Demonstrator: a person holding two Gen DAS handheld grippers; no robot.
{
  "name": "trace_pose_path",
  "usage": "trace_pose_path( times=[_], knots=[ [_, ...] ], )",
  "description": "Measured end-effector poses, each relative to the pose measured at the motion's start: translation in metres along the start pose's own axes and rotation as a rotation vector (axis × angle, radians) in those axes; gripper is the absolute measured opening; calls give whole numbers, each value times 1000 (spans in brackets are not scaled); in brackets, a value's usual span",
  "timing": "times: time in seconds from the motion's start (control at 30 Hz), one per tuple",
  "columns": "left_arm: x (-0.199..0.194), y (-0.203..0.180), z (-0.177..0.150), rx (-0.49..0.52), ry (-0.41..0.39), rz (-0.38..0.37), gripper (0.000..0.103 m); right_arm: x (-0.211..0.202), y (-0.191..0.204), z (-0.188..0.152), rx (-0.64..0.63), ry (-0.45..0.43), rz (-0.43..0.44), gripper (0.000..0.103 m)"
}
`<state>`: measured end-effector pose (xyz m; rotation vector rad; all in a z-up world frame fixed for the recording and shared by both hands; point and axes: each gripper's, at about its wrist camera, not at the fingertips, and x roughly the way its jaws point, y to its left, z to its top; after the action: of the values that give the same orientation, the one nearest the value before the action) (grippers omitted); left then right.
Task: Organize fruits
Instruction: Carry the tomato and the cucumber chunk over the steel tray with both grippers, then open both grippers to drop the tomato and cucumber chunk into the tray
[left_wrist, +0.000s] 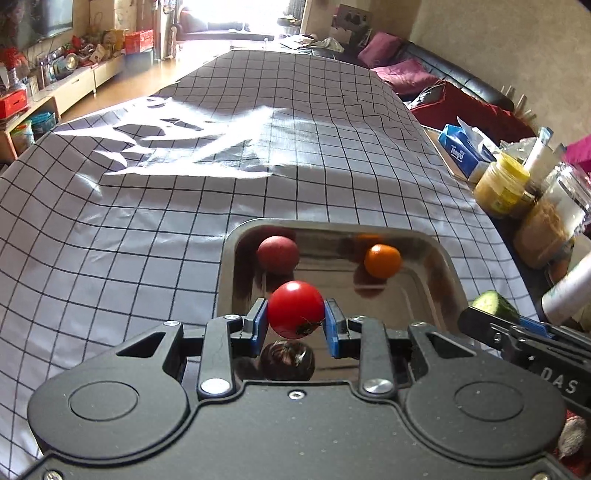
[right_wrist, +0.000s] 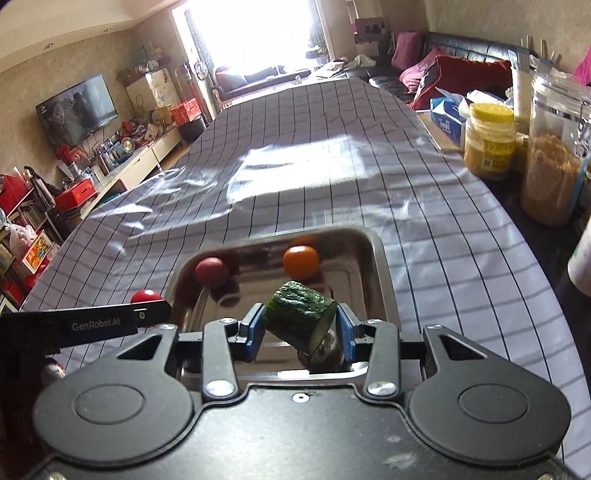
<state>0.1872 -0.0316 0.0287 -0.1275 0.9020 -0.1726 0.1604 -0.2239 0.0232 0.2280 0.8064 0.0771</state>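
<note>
Two fruits already lay in the metal tray in the left wrist view: a dark red plum at the far left and an orange at the far right, well apart. The left gripper pinched a red tomato between its blue pads, held above the tray's near left part. At the right edge the right gripper carried a cucumber piece. The tray sat on a checked tablecloth.

Seen from the right wrist, the right gripper clamped the cucumber piece, tilted with its cut face down and to the right, over the tray. The plum and orange rested at the far side. At left the left gripper held the tomato. Jars stood far right.
</note>
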Motion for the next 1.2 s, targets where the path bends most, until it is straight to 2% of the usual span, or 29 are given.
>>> trace_pose_path(
  times=[0.2,0.4,0.67,0.77,0.93,1.2],
  knots=[
    [14,-3,4,-19,-16,38,40,26,-3,12,18,-19,-17,43],
    [25,-6,0,1,-39,52,40,37,-8,8,31,2,2,43],
    [41,-3,-12,19,-9,81,41,50,-8,0,16,28,-12,43],
    [39,-2,-13,14,-20,72,41,54,-8,-2,15,33,-25,44],
    [33,-8,-16,38,-64,92,47,52,-7,-2,12,5,-33,45],
    [35,-12,-17,64,-64,115,47,52,-6,-3,-3,-8,-42,45]
  ],
)
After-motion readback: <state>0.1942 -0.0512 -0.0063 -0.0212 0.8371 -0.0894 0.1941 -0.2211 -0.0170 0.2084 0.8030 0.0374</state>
